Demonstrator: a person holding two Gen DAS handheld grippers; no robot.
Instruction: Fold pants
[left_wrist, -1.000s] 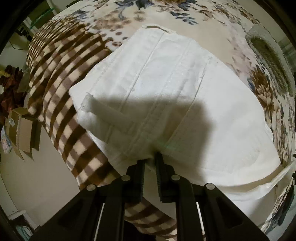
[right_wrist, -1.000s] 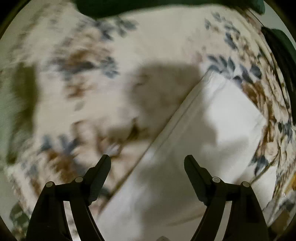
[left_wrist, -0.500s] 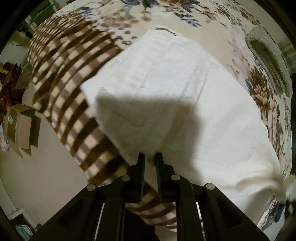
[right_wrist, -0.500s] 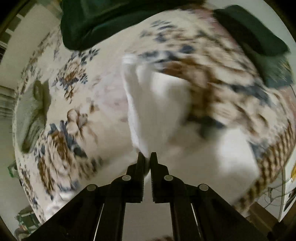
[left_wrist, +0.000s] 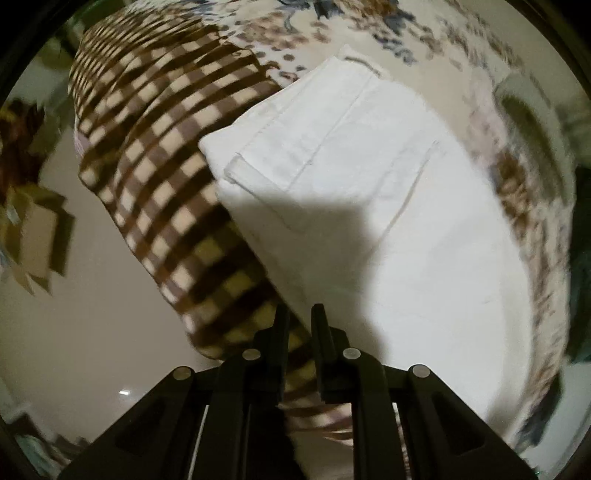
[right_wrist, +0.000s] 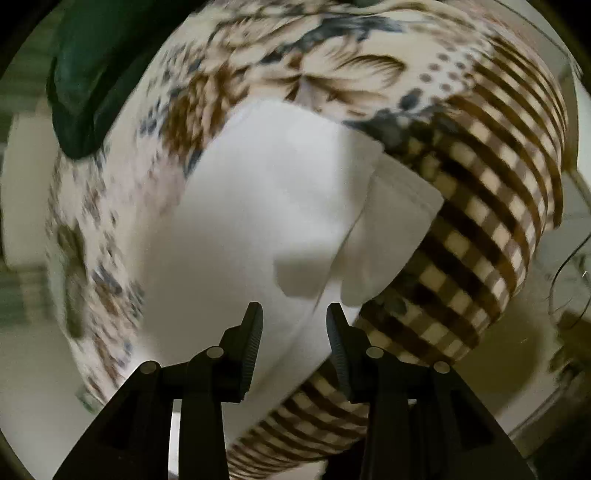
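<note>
White pants lie folded on a floral and checked blanket over a bed. In the left wrist view my left gripper is nearly shut with a narrow gap, at the near edge of the pants; no cloth shows between its fingers. In the right wrist view the pants fill the middle, with a folded layer ending at the right. My right gripper is open and empty, just above the near edge of the pants.
A dark green cushion lies at the far left of the bed. Cardboard boxes stand on the pale floor left of the bed. A round woven object sits on the blanket beyond the pants.
My right gripper was shut on the pants half a second ago and is now open and drawn back. My left gripper has pulled back to the pants' edge, its fingers slightly parted.
</note>
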